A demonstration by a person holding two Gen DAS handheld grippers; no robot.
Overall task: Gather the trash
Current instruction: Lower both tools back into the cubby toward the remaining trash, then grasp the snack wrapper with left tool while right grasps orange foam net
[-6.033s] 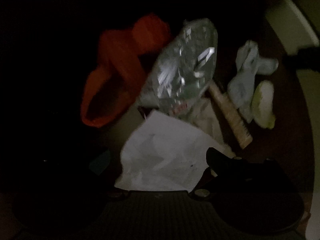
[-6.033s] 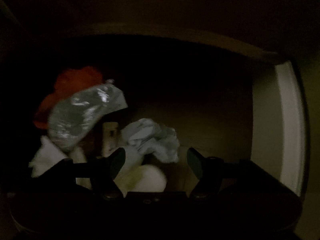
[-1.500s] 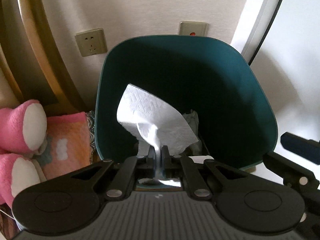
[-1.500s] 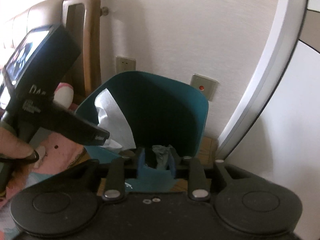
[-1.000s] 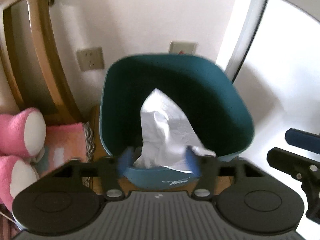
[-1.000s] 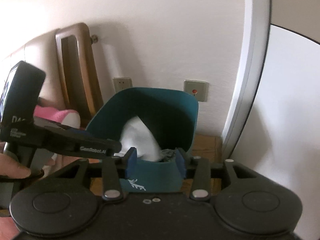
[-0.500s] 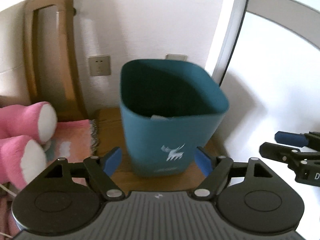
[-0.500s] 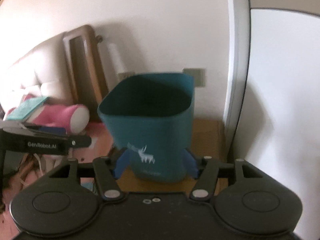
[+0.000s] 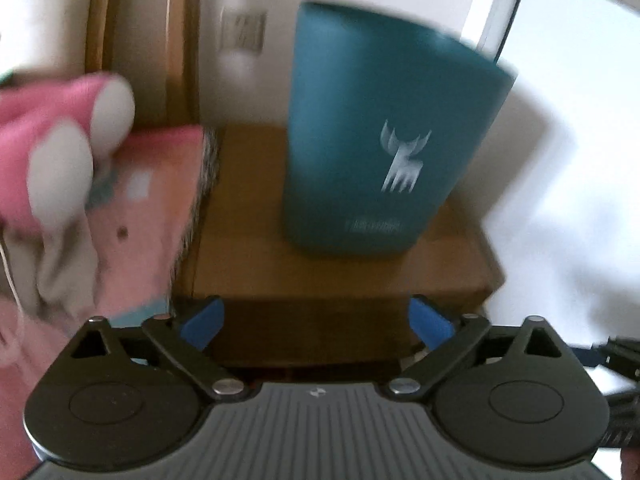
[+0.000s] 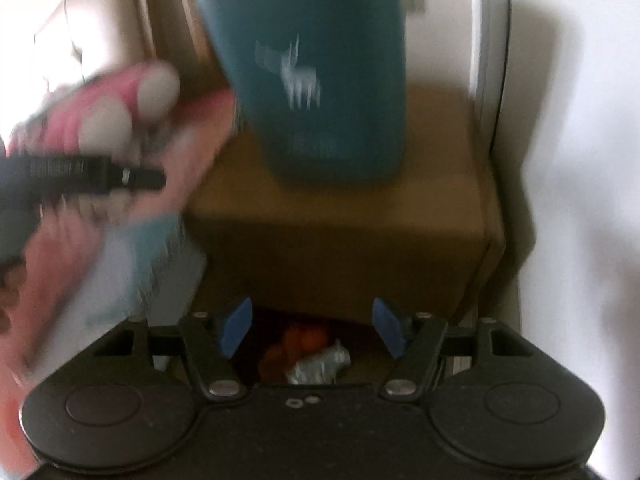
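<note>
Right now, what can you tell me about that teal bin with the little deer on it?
The teal bin looks like smooth plastic, with walls narrowing toward a rounded base. A pale deer-like logo sits on its front above some blurred lettering. It stands upright on a brown wooden stand, close to the wall. Neither gripper touches it. From this low angle its inside is hidden.

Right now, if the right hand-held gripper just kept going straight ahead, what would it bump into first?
Probably the trash under the wooden stand: the open right hand-held gripper frames an orange wad and crumpled silvery plastic. Blur leaves depth uncertain.
</note>
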